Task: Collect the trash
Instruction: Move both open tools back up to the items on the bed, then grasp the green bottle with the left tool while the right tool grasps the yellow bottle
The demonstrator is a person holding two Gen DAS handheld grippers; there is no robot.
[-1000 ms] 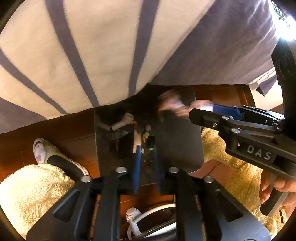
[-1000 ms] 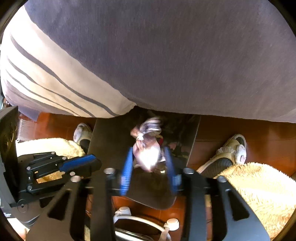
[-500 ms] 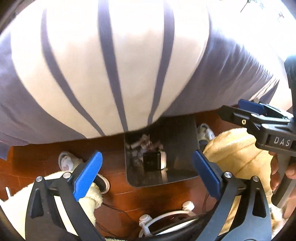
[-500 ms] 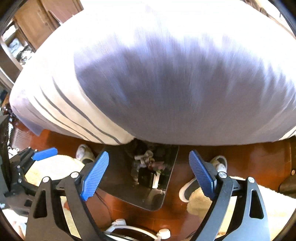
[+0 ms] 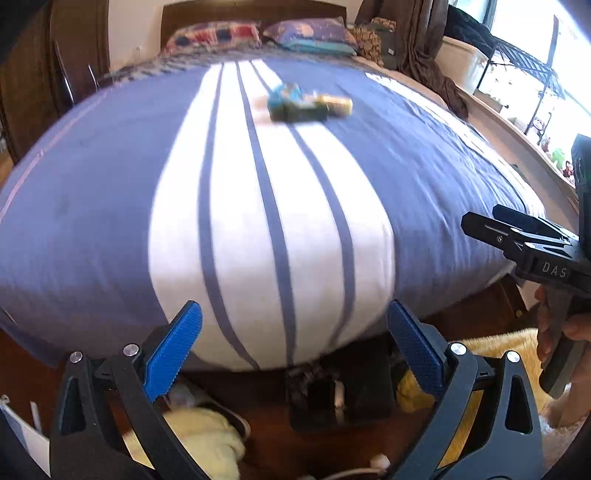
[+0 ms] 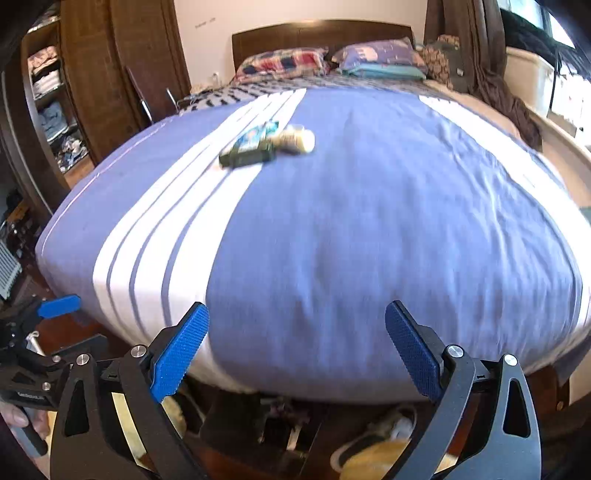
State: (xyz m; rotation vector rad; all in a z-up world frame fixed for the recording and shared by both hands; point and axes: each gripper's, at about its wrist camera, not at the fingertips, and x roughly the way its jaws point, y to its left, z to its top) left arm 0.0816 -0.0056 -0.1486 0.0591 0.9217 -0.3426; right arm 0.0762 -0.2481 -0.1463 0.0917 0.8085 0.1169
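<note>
My left gripper [image 5: 293, 349] and right gripper [image 6: 297, 349]: jaws just swung wide, nothing btwn. Black rectangular bin [image 5: 340, 397] sits below both at the bed foot, handy for drops. Remaining trash, dark green packet [image 6: 245, 153] w/ cream tube [image 6: 297, 139], lies far ahead; striped purple bedspread [image 6: 369, 229] offers open room.

A bed [image 6: 332, 221] filled the middle of both views. Two pillows [image 6: 332, 61] were set at its far end, against the headboard [image 6: 321, 33]. A small pile of packets [image 6: 266, 144] was left on the bed, toward the pillows. A bin [image 5: 340, 391] was placed on the floor at the bed's near end.
</note>
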